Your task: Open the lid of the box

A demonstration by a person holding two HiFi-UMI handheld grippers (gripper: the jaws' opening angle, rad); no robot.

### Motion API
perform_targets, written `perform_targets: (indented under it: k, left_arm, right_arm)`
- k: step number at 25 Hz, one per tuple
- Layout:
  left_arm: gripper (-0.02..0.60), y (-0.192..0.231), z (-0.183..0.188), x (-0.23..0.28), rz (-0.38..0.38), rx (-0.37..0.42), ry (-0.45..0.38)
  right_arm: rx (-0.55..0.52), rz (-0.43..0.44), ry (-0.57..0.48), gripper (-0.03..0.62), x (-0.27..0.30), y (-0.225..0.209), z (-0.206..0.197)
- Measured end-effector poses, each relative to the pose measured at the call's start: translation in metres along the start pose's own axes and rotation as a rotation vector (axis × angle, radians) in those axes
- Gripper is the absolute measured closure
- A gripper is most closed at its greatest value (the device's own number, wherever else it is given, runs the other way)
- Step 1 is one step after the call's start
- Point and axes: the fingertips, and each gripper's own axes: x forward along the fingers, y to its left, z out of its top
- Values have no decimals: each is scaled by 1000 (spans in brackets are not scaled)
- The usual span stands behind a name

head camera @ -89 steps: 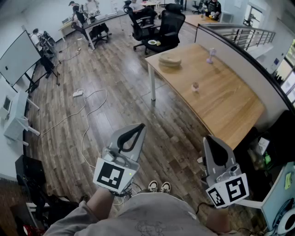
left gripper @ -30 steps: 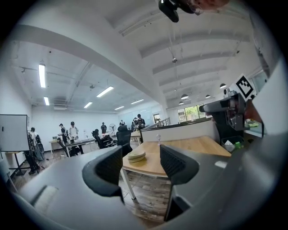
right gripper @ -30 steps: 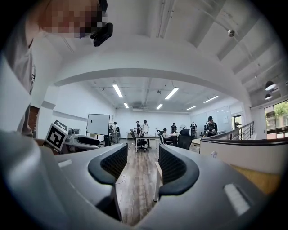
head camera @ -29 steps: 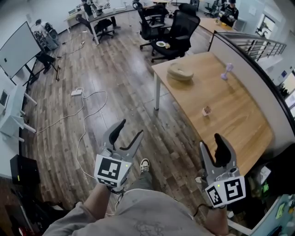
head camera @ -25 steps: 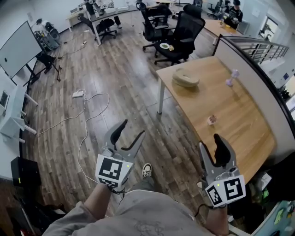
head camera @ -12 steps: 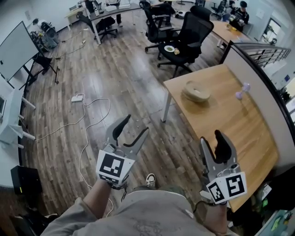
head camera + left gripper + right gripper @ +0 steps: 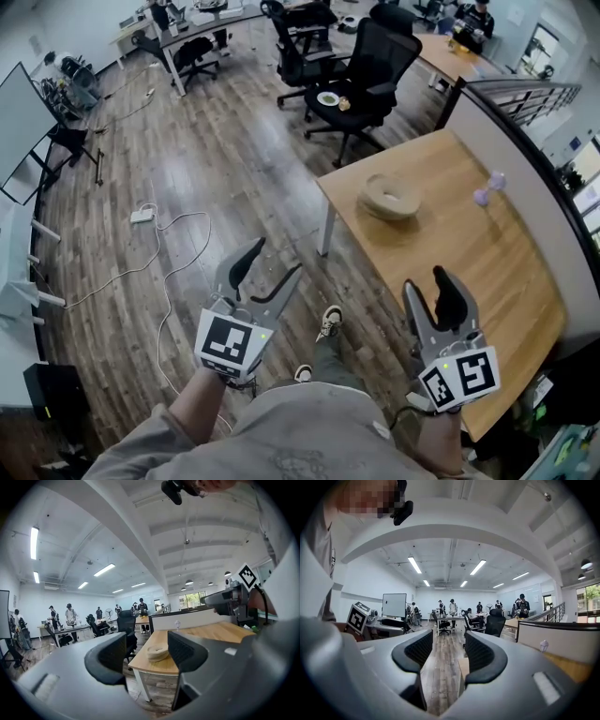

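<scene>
approach step, nothing touched yet: left gripper [image 7: 274, 261] jaws wide apart, right gripper [image 7: 427, 281] jaws narrowly apart, both empty near the wooden table [image 7: 469, 253], where the round pale box [image 7: 389, 197] sits well ahead; next, reach its lid.

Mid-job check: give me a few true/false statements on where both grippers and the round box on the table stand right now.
1. The round box lies on the wooden table. True.
2. The left gripper and the right gripper have nothing between their jaws. True.
3. The left gripper's jaws are pressed together. False: they stand well apart.
4. The right gripper is touching the round box. False: both grippers are clear of it, and it sits further up the table.
5. The box is the only thing on the table. False: a small purple item stands near the partition side.
</scene>
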Motion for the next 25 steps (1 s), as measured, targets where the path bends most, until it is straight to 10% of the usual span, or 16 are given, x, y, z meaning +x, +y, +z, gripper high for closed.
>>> perform_targets:
  k: [25]
  left_arm:
    - [304, 56, -10, 338, -221, 102, 139]
  right_arm:
    - [103, -3, 133, 372, 247, -228, -26]
